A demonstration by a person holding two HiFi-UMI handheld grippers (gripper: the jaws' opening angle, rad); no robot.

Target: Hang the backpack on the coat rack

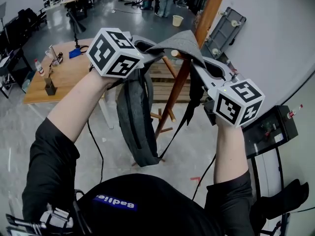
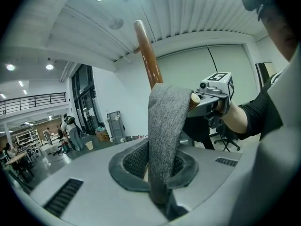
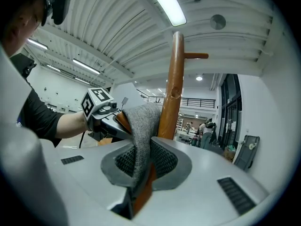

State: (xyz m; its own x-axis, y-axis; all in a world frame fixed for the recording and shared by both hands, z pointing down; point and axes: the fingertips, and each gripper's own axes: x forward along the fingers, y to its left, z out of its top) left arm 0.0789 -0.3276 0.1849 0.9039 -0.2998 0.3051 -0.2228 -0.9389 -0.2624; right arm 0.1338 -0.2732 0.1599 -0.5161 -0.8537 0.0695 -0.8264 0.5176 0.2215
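Left tongs (image 2: 162,173) and right tongs (image 3: 141,168) are clamped on the backpack strap (image 1: 179,41). Seat it fully over the coat rack peg (image 1: 174,54), at 1 o'clock from the backpack (image 1: 135,127), before releasing.

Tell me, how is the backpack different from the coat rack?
The backpack is grey cloth and droops; the rack is brown wood and stands straight up. The backpack is held up by its strap, with the left claw and right claw shut on it; the rack stands on the floor alone. They seem to meet where the strap lies over a peg.
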